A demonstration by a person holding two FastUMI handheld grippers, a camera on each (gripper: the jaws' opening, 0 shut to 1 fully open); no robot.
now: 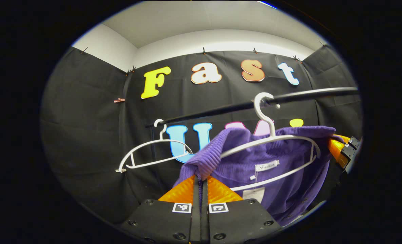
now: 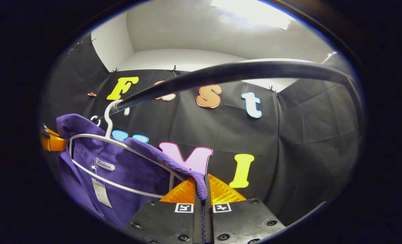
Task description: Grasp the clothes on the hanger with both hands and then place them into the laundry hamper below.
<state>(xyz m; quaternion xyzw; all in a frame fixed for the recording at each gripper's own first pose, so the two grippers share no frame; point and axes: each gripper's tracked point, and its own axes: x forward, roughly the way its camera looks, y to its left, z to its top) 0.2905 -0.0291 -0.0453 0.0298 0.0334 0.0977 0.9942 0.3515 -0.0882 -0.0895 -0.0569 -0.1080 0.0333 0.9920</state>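
A purple knit garment (image 1: pixel 282 176) hangs on a white hanger (image 1: pixel 272 142) hooked over a black rail (image 1: pixel 289 98). My left gripper (image 1: pixel 201 178) is shut on the ribbed edge of the garment's near shoulder, pulling it off the hanger's end. In the right gripper view the same purple garment (image 2: pixel 126 173) and white hanger (image 2: pixel 112 139) sit at the lower left, and my right gripper (image 2: pixel 203 184) is shut on the other shoulder's ribbed edge. The right gripper (image 1: pixel 344 149) also shows at the far right of the left gripper view, and the left gripper (image 2: pixel 51 140) at the left edge of the right gripper view.
A second white hanger (image 1: pixel 153 152), bare, hangs farther along the rail to the left. The black rail (image 2: pixel 238 73) arcs close above the right gripper. Black cloth walls close in the booth behind.
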